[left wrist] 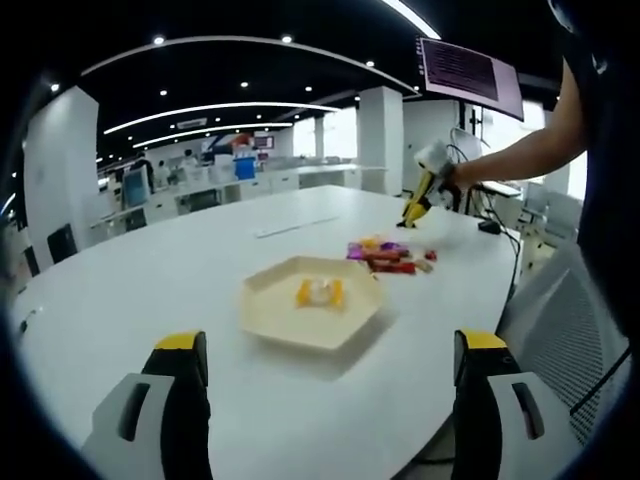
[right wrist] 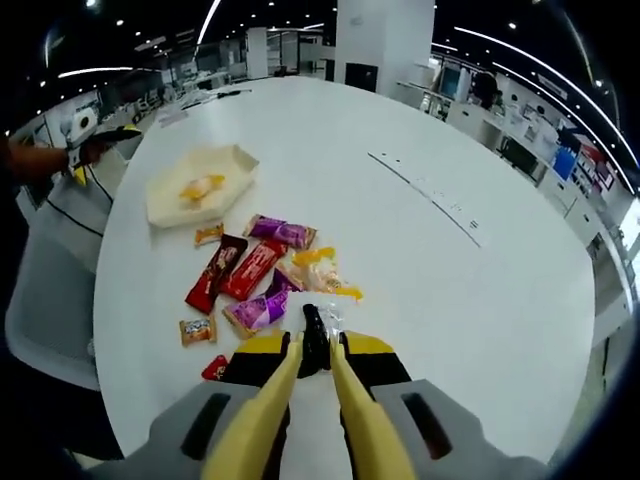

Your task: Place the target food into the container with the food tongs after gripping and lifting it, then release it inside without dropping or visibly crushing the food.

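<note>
In the left gripper view the left tool [left wrist: 330, 385] is spread wide above the near edge of the white desk [left wrist: 150, 270]. The hexagonal container [left wrist: 312, 302] holds one wrapped sweet [left wrist: 319, 292]. In the right gripper view the yellow tongs [right wrist: 318, 375] in the right tool [right wrist: 312, 362] are pressed together, pinching a clear wrapped sweet [right wrist: 328, 318] beside the snack pile [right wrist: 250, 275], near the desk's edge

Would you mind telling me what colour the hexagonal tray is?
The tray is a pale cream-yellow, showing best in the left gripper view.

The left gripper [left wrist: 330, 400] hovers with jaws spread wide. The right gripper [right wrist: 318, 352], on an outstretched arm [left wrist: 520, 150], seems nearly closed around tongs [right wrist: 310, 420].
</note>
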